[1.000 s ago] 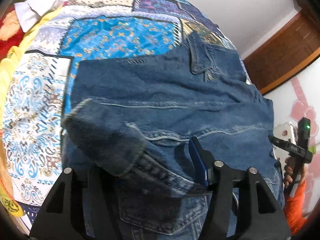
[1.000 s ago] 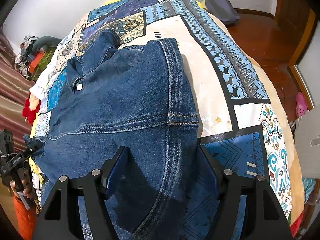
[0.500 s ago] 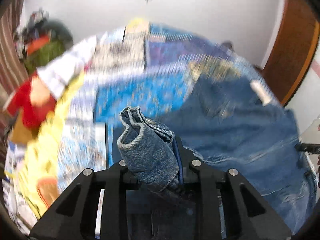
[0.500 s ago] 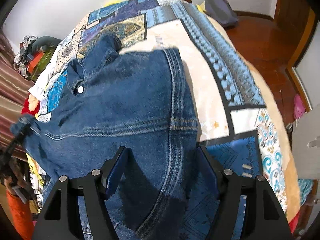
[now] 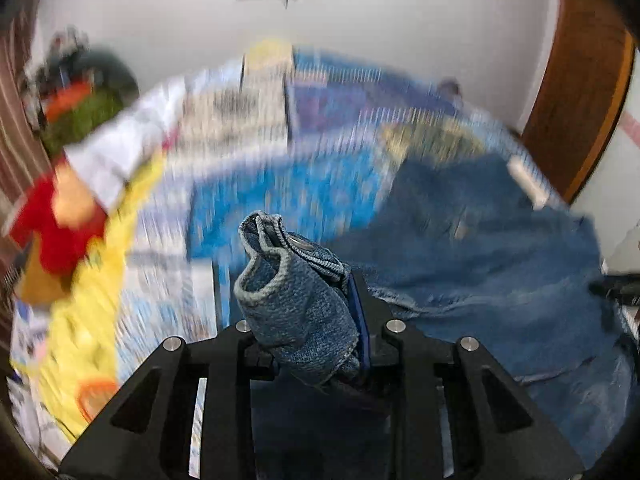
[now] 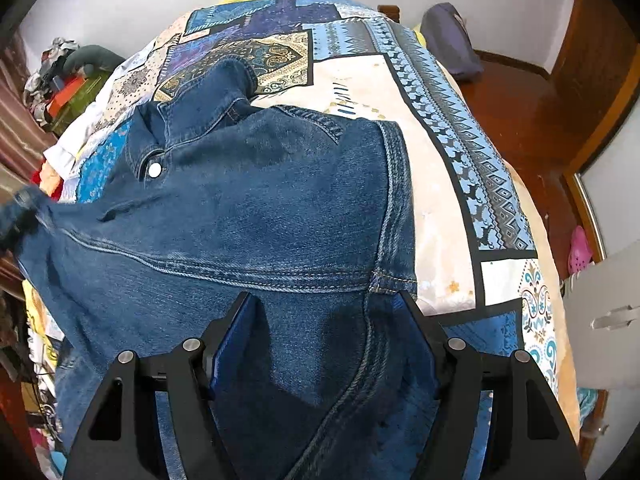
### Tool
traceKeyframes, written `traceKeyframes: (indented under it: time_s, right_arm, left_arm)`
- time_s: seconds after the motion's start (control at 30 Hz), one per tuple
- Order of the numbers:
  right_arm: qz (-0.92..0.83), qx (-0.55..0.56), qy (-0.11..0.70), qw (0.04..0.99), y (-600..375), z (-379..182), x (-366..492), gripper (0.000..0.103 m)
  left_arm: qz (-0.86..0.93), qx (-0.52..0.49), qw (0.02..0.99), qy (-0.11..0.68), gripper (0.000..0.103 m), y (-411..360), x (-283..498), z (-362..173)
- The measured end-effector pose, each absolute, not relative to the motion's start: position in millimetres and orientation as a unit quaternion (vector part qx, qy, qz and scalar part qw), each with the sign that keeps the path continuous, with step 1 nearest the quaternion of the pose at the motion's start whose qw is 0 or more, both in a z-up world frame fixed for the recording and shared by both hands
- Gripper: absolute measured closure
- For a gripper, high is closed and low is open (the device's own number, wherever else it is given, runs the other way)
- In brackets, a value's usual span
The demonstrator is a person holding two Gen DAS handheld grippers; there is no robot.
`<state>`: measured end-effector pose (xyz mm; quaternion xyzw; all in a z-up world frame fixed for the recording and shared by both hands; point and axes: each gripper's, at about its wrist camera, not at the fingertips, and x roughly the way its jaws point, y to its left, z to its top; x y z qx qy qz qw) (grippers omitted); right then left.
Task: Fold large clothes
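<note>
In the left wrist view, the left gripper (image 5: 320,304) is pinching the bunched cuff of a blue denim sleeve (image 5: 294,300). The cuff is squeezed between the two black fingers, and the fingers are easing apart just a little, yet the pads still press on the cloth. The rest of the big blue denim jacket (image 5: 500,264) lies off to the right of this gripper, spread on the bed with the blue and white patchwork cover (image 5: 280,184). So the sleeve will likely have to travel to the right, across the jacket body. This picture is very blurry. A red and yellow soft thing (image 5: 52,232) sits at the left edge, but I cannot tell what it is.

In the right wrist view, the right gripper (image 6: 326,344) hangs over the jacket with its fingers wide apart. It is not squeezing anything. The denim runs under and between the blue pads (image 6: 236,344). The jacket's long way runs from this gripper up to the collar with the white snap button (image 6: 154,168). The jacket's right edge seam lies just inside the right finger. The far left corner of the jacket is lifted and blurry, and the bottom hem is hidden under the gripper.
</note>
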<state>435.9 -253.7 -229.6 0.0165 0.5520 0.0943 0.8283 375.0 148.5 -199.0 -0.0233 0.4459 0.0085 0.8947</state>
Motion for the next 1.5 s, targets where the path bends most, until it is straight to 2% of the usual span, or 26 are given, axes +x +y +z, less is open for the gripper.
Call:
traceKeyframes:
  time_s: [0.2,0.27,0.37,0.53,0.77,1.03,1.2,1.5]
  right_arm:
    - [0.102,0.02,0.554,0.826,-257,-230,436,0.033]
    - [0.102,0.019,0.553,0.827,-257,-229,435,0.032]
    - [0.102,0.014,0.551,0.828,-257,-230,435,0.032]
    - [0.103,0.011,0.555,0.826,-255,-230,435,0.032]
    - [0.103,0.025,0.559,0.822,-264,-216,425,0.032]
    - [0.109,0.007,0.513,0.852,-270,-173,386,0.032]
    - [0.106,0.01,0.516,0.85,-275,-172,358,0.032]
    - [0.101,0.034,0.554,0.826,-283,-203,299,0.032]
  left_arm:
    - [0.024,-0.009,0.857,0.515,0.047,162,360,-254]
    - [0.033,-0.008,0.856,0.516,0.034,168,350,-258]
    - [0.029,-0.036,0.852,0.521,0.024,180,341,-257]
    - [0.014,-0.082,0.843,0.532,0.022,189,327,-252]
    - [0.028,-0.034,0.859,0.51,0.022,179,308,-224]
    - [0.043,-0.04,0.871,0.488,0.022,196,283,-193]
    - [0.041,-0.072,0.856,0.51,0.021,204,266,-207]
    - [0.009,-0.167,0.807,0.566,0.021,208,226,-260]
